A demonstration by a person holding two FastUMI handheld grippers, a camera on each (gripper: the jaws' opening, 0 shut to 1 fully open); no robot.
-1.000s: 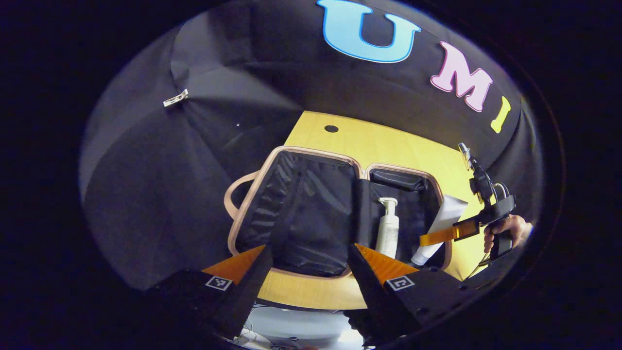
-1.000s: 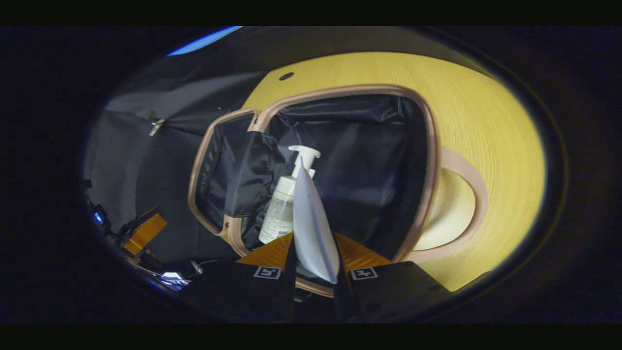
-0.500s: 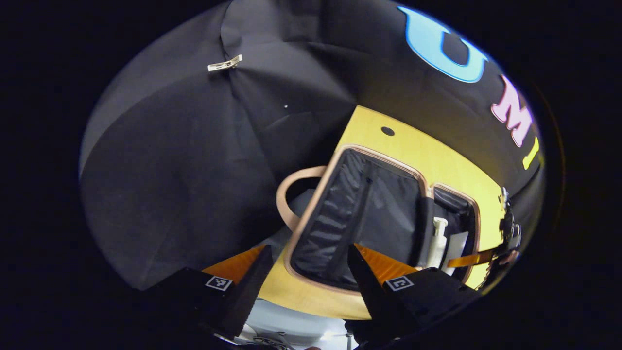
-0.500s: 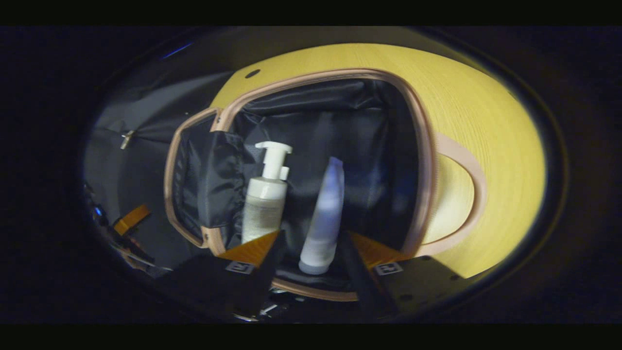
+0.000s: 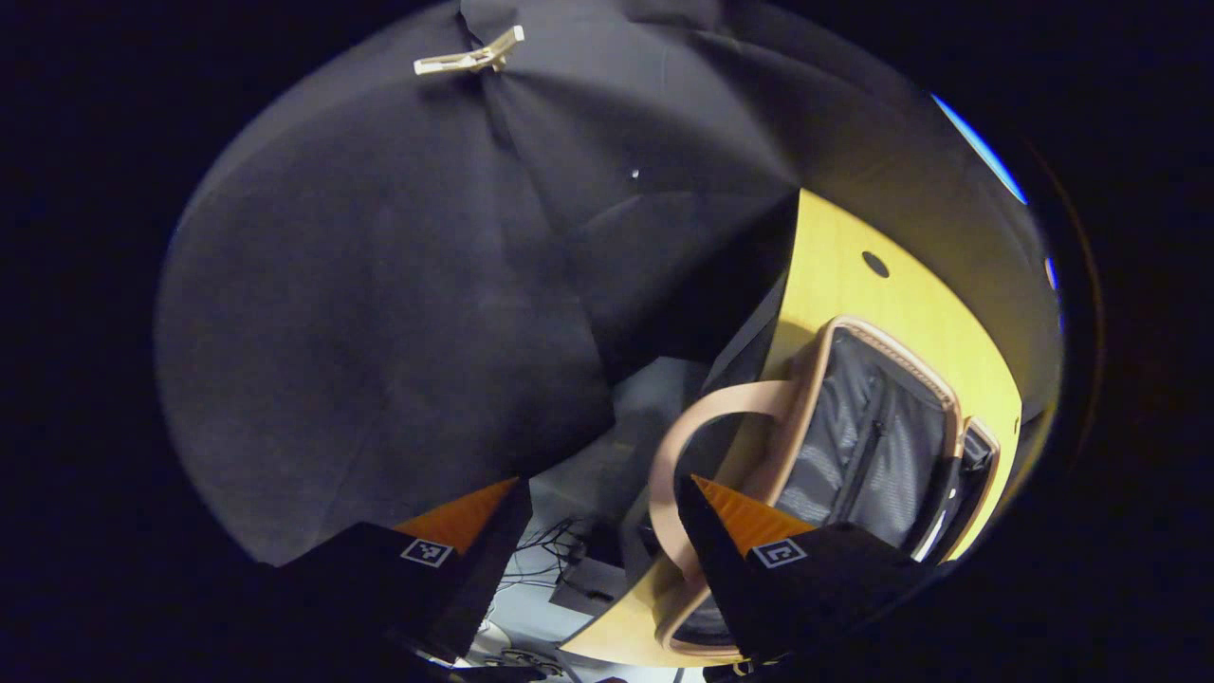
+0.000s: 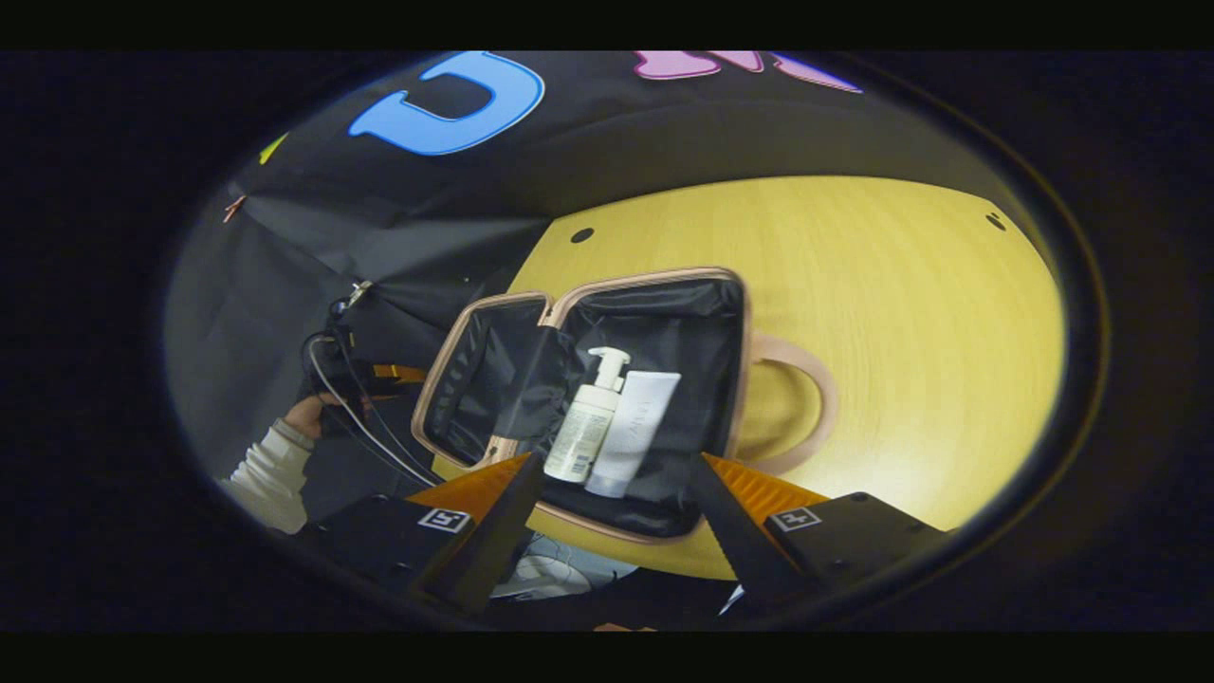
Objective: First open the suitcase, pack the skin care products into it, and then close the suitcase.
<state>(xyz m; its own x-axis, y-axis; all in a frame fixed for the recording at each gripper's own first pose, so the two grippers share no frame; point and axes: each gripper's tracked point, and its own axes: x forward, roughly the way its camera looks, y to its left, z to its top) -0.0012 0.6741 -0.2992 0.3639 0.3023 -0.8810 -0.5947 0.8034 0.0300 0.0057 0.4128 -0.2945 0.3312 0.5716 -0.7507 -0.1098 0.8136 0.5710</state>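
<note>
The suitcase [image 6: 607,398] lies open flat on the yellow table [image 6: 901,313], its two black-lined halves side by side and its pink rim showing all round; a pump bottle [image 6: 588,432] and a white tube [image 6: 634,432] lie next to each other, touching or nearly so, in the half that carries the right-hand handle [image 6: 806,398]; the other half holds nothing that can be seen. The right gripper [image 6: 616,493] hangs above the near edge of the suitcase with its jaws wide apart and nothing between them. In the right gripper view a hand [image 6: 308,413] in a pale sleeve [image 6: 261,470] holds the other gripper off the table's left side. The left gripper [image 5: 597,512] also has its jaws wide and empty; the case's near handle [image 5: 697,446] curves just ahead of its right finger, and whether they touch cannot be told.
</note>
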